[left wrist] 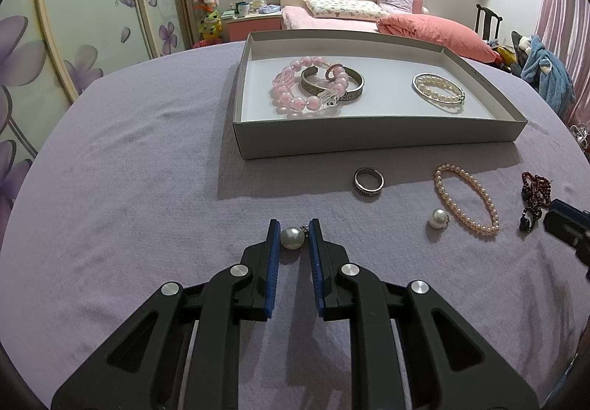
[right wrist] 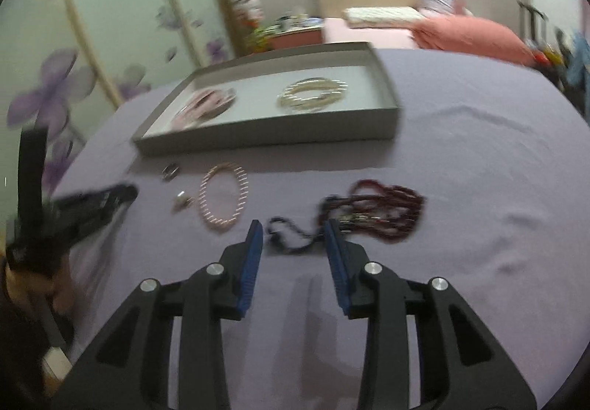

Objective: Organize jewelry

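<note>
L gripper (left wrist: 295, 233): my blue pads sit either side of a pearl earring (left wrist: 292, 237), touching or nearly so; looks clamped on it, down at the cloth.
R gripper (right wrist: 295, 235): jaws wide apart, nothing btwn them, hovering over the dark bead strand (right wrist: 291, 235). View is blurred, so detail is poor.
Tray (left wrist: 368, 135): grey shallow box further back on the purple cloth (left wrist: 129, 188). Holds pink bead bracelet (left wrist: 295, 102), silver cuff (left wrist: 354, 85) partly under it, pearl bangle (left wrist: 438, 89) apart to the right.
Still outside tray: silver ring (left wrist: 368, 178) just in front of tray wall; 2nd pearl earring (left wrist: 438, 218) beside the pearl bracelet (left wrist: 466, 200); red bead necklace (right wrist: 387, 211) touching the dark strand.
Pearl handling: my guess – light, hard, round, slick; prone to squirting out of flat pads. Metal fitting at its right side is thin, may bend.
Grip spot: across the pearl's widest part, centred on the pads, gentle squeeze.
Strands handling: limp, will dangle + snag on each other; the red and dark ones may come up together.
Strand grip spot: pinch a bunched section, not a single bead.
Progress: approx. a third in the tray, judging by count.
</note>
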Tool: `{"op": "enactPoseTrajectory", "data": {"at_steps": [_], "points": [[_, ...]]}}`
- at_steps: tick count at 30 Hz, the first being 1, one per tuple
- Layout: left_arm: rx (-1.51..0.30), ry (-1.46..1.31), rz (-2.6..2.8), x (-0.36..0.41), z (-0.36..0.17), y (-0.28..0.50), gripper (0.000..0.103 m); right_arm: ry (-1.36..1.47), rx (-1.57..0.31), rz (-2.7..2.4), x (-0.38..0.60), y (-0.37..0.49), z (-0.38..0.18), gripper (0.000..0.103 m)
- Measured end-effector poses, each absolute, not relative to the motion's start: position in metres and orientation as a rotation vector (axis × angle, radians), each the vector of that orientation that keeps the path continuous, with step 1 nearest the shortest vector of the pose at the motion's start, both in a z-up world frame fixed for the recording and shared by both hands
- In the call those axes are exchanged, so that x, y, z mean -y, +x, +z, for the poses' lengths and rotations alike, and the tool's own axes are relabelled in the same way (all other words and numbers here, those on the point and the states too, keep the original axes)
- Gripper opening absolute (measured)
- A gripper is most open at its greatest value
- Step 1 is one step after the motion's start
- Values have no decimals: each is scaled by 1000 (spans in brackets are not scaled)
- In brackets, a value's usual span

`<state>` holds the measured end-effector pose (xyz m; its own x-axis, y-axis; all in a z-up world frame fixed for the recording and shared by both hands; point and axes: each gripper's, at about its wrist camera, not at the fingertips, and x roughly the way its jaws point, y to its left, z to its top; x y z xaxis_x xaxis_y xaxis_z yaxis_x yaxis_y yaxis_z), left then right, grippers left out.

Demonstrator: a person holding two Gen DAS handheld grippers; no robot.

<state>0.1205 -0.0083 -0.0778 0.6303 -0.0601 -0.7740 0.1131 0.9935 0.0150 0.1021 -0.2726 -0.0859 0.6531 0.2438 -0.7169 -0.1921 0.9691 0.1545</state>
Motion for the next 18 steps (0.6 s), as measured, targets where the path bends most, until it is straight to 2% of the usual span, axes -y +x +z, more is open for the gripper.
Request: {"op": "enactPoseTrajectory", "data": {"at_steps": [5,6,7,12,18], "points": [[-883,64,-99,8,-78,120,17,-45,-864,219,254,113,-96,37],[-883,63,-99,8,-78,120,17,-70,-857,212,251,112,-96,26],[-883,63,-99,8,-78,120,17,-100,-871,205,248,109,-98,9],[-883,62,-100,8,-78,120,17,-30,-815,189,261,98,-83,11],[-883,61,-100,9,-78,120,17,185,-628,232,300,93,-22,11]]}}
